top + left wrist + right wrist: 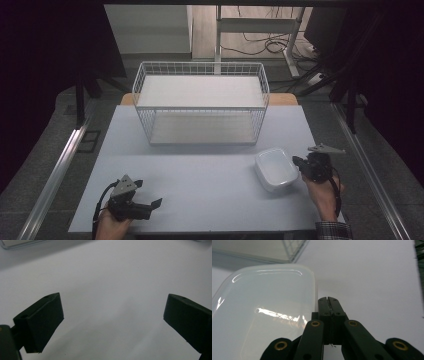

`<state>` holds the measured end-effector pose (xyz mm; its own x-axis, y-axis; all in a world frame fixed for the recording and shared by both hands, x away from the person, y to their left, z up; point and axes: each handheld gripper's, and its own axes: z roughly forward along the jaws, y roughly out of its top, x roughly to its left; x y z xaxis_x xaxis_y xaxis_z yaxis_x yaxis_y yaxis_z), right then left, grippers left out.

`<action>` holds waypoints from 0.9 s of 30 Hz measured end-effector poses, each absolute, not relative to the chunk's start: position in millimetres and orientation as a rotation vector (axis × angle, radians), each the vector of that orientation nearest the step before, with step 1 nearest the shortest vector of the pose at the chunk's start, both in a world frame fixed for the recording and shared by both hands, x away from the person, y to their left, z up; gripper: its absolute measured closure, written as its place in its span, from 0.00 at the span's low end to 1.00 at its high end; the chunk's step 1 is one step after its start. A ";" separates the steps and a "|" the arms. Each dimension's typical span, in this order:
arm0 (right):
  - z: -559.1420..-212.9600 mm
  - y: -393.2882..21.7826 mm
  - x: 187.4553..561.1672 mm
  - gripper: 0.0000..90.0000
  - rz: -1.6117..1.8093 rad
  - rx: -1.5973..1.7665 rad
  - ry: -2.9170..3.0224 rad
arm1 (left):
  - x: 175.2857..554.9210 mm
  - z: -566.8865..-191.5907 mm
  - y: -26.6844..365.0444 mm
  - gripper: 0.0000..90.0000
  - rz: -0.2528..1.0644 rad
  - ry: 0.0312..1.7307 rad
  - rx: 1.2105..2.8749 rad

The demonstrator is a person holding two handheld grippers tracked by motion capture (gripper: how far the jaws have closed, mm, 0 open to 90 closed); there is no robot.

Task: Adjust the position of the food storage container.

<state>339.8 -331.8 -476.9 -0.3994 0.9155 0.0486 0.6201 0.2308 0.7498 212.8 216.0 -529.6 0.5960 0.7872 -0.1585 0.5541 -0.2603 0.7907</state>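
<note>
**White container by your right hand-held gripper**

The white plastic container [276, 169] is a shallow, rounded-corner rectangle, glossy and translucent-white, with room light glinting off its smooth top in the right gripper view. It looks like a lidded box or tray; you cannot tell which from these frames.

It sits on the pale grey counter [200, 195] at about 4 o'clock from the counter's middle, near the right edge. At 12 o'clock stands a white wire basket [200, 102] with two flat white shelves, well apart from the container. Around the counter you see grey floor, metal rails along both sides, dark curtains, and cables on the floor at the far end.

The container's long axis runs from roughly 11 o'clock to 5 o'clock in the high view, slightly skewed to the counter's edges.

Your right hand-held gripper [329, 305] has its jaws pressed together with nothing between them, tips just beside the container's right rim. Your left hand-held gripper [147, 205] rests at 7 o'clock, jaws spread wide over bare counter, holding nothing.
</note>
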 end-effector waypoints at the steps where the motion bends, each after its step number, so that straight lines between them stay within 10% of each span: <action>1: -476.9 -331.8 339.8 0.99 0.993 1.413 2.107 | 212.8 -529.6 216.0 0.03 0.337 1.069 1.951; 27: -486.0 -207.4 320.6 0.99 1.139 1.185 2.393 | 213.2 -527.6 210.0 0.04 0.320 1.065 1.959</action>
<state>320.6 -207.4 -486.0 -0.6431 0.7561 0.1210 0.5708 0.3681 0.7339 213.2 210.0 -527.6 0.6025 0.7807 -0.1660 0.5603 -0.2656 0.7846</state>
